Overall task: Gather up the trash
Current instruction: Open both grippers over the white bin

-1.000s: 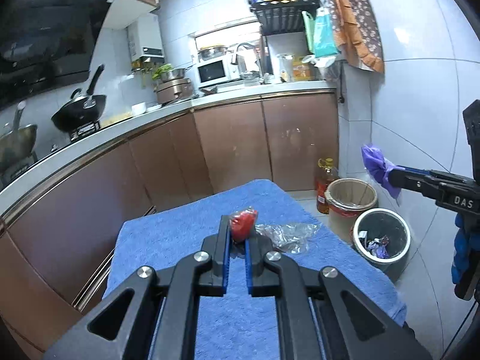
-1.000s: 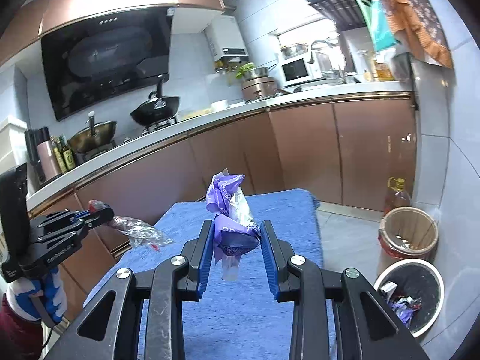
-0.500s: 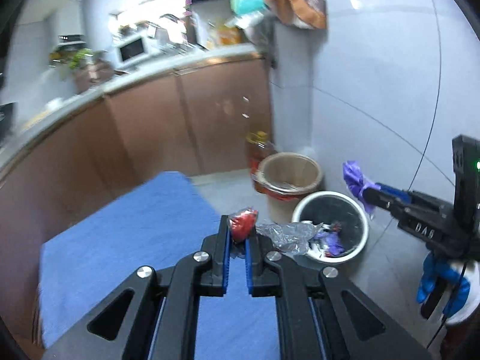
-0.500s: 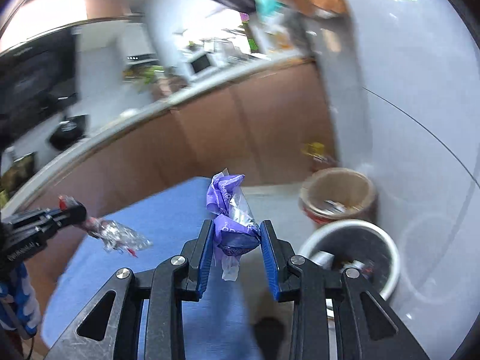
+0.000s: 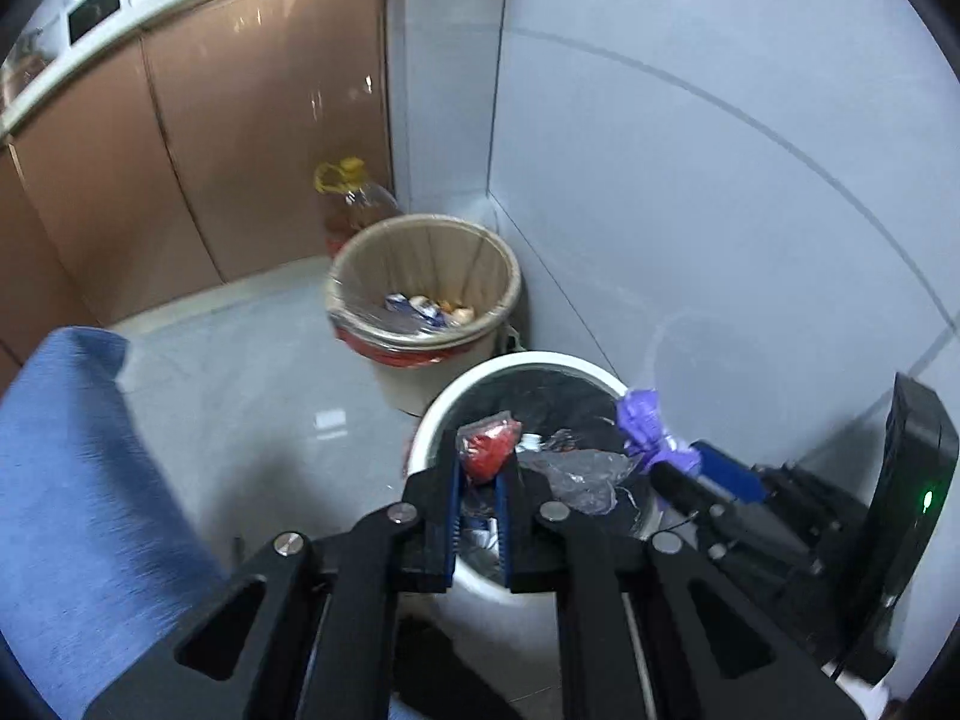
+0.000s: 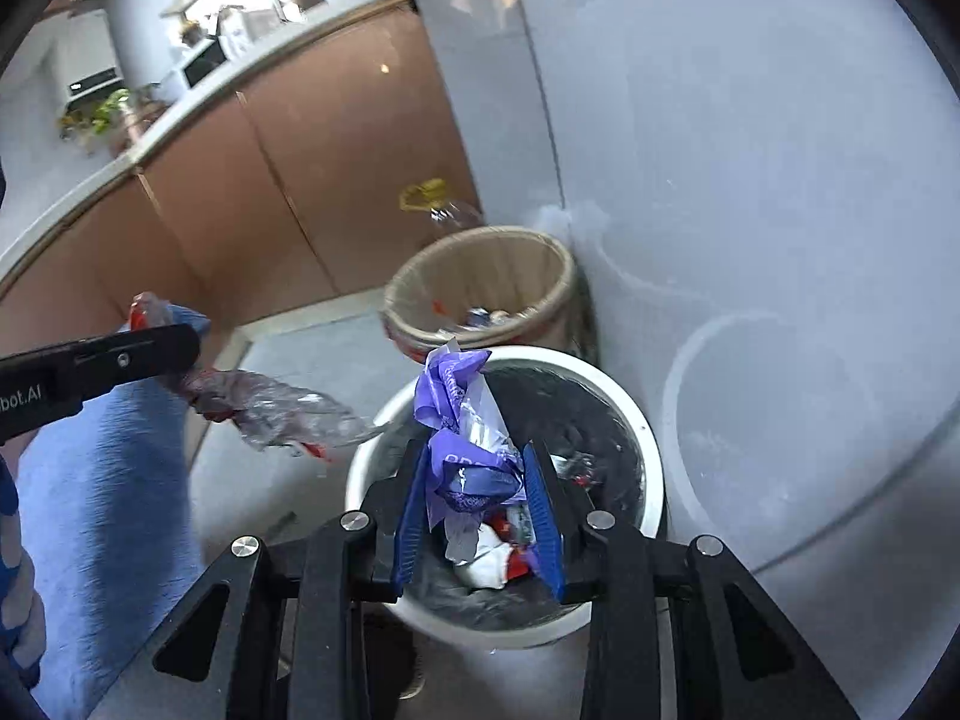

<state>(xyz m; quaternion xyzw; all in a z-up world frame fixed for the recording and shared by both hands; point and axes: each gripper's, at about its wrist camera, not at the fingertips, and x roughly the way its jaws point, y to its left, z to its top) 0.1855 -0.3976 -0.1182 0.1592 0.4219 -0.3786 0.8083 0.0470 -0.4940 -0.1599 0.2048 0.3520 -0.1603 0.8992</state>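
My left gripper (image 5: pixel 483 468) is shut on a red and clear plastic wrapper (image 5: pixel 489 450) and holds it above the white trash bin with a black liner (image 5: pixel 480 378). My right gripper (image 6: pixel 477 474) is shut on a crumpled purple wrapper (image 6: pixel 462 420) and holds it over the same bin (image 6: pixel 630 414), which has several scraps inside. The left gripper and its wrapper (image 6: pixel 282 408) show at the left of the right wrist view. The right gripper and the purple wrapper (image 5: pixel 645 426) show at the right of the left wrist view.
A beige bin with a red band (image 5: pixel 426 294) stands behind the white bin in the corner, with an oil bottle (image 5: pixel 354 204) behind it. Brown cabinets (image 5: pixel 240 138) run along the back. The blue-covered table (image 5: pixel 72 480) is at the left. A tiled wall (image 5: pixel 720 180) is at the right.
Both grippers have swung right from over the blue table to above the white bin, each still holding its wrapper.
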